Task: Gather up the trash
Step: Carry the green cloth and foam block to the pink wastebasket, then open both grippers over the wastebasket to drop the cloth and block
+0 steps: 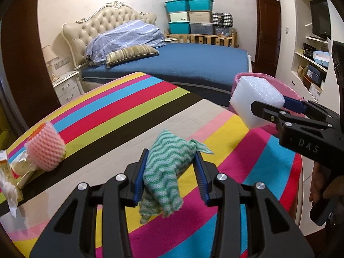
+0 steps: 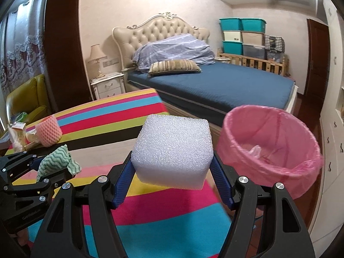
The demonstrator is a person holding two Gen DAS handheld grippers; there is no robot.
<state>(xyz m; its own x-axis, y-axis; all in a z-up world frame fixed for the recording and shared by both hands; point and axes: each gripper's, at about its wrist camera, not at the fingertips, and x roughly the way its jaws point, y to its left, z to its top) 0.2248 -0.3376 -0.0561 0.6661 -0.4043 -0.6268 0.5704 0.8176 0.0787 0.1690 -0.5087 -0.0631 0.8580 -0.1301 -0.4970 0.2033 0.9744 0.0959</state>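
Far left of the desk (image 1: 120, 133), leftover trash sits untouched: a pink foam net sleeve (image 1: 46, 148) lying on its side, open end toward the desk's left edge, plus a small carton (image 1: 5, 165) and crumpled paper (image 1: 9, 190) just beside it.

My left tongs (image 1: 172, 172) are narrow, clamped on a green-and-white wavy cloth (image 1: 163, 169) — bunched, long axis running along the fingers, one corner poking out ahead and right, the tail hanging toward me. It's lifted off the striped cover.

My right tongs (image 2: 173, 167) stand wide, gripping a white foam block (image 2: 173, 148) by its two side faces. Roughly cubic, so no real long axis; flat top up, one edge tipped toward the camera.

Right of that, beside the desk's edge: the pink-lined bin (image 2: 271, 142), mouth open and tilted toward me, a little trash already inside.

Step in hand, I judge — carry both to the bin. Do it well: get each load fully over the mouth before letting go, block first, and keep the cloth's tail clear of the rim.
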